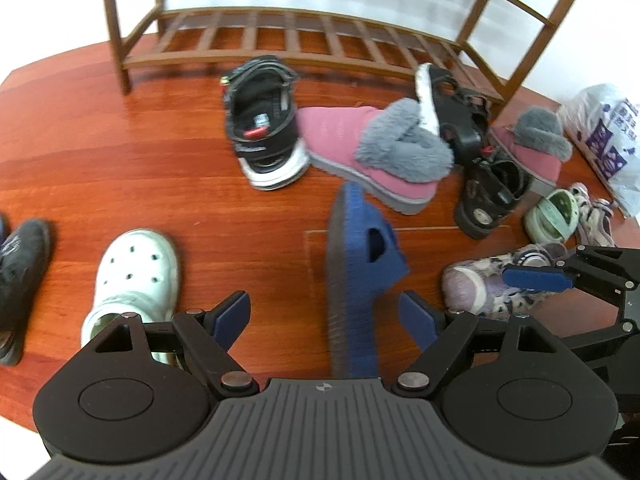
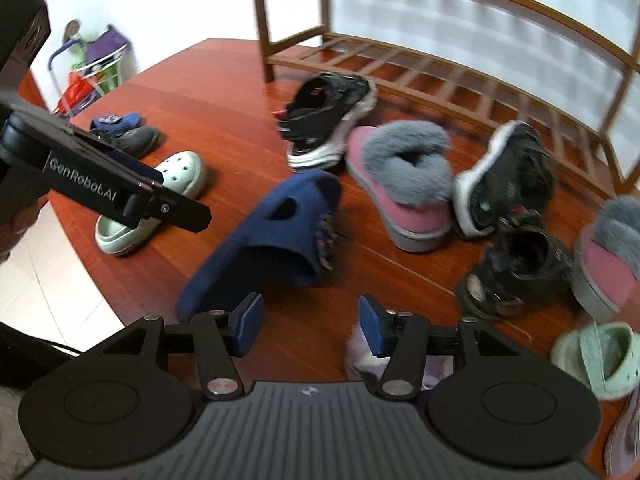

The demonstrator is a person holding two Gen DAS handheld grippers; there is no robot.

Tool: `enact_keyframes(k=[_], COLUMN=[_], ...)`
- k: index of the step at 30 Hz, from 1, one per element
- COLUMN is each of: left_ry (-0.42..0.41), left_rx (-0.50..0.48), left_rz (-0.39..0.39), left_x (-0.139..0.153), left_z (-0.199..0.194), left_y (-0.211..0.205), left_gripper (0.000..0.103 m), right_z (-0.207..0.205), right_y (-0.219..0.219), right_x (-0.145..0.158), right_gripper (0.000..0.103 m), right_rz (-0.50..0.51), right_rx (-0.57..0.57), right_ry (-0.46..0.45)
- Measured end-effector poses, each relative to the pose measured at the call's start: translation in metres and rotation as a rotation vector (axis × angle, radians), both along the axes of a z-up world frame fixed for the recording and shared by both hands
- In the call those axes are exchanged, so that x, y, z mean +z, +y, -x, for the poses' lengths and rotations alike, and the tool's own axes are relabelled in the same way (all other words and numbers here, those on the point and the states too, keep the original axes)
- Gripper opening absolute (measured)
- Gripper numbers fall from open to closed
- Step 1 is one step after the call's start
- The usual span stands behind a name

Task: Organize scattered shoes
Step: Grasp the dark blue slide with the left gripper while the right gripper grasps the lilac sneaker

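Red wood floor before the rack (image 1: 304, 36) held scattered shoes; the blue slide (image 1: 360, 276) stood on edge between the left gripper's (image 1: 326, 312) released fingers, which should clench mid-sole, the right gripper (image 2: 310, 328) likewise released.

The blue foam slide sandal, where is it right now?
The blue foam slide sandal lies tilted on the wooden floor, directly ahead of the left gripper, near the pink fur-lined slipper.

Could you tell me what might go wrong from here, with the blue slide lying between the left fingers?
The left hand-held gripper is open around the blue slide, which lies on its side; closing on the thin sole edge could let it slip or twist. The right hand-held gripper hovers close by, so the two could collide. The pink fur-lined slipper leans on neighbouring shoes and could topple.
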State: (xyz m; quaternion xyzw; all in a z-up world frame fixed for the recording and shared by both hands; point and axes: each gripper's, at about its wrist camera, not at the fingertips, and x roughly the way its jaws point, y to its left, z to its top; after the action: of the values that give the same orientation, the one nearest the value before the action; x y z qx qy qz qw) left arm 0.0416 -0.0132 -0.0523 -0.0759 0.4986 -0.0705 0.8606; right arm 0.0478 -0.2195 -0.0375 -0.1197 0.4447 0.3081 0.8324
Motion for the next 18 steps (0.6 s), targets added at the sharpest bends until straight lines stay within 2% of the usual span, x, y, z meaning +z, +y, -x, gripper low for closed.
enact_keyframes(k=[6,12,14,18], left_ry=[0.005,0.039,0.045,0.038], left_rx=[-0.038,-0.006,0.015,0.042], left_rz=[-0.015,-0.027,-0.043,-0.03], left_x=[-0.012,-0.029,-0.033,-0.032], left_z=[-0.012,-0.019,-0.019,-0.018], left_y=[-0.022,-0.024,-0.02,-0.011], left_gripper=[0.083,0.08,0.068,0.06], right_z=[-0.002,-0.008,-0.01,-0.012], right_y=[-0.028,-0.058,-0.067,-0.079], right_x=[0.002,0.003,0.0,-0.006], right_gripper=[0.059,0.059,0.059,0.059], right_rz=[0.011,0.054,0.071,0.084], right_rx=[-0.09,-0.179,-0.2,-0.227], right_ry=[-0.015,-0.037,-0.029,-0.015])
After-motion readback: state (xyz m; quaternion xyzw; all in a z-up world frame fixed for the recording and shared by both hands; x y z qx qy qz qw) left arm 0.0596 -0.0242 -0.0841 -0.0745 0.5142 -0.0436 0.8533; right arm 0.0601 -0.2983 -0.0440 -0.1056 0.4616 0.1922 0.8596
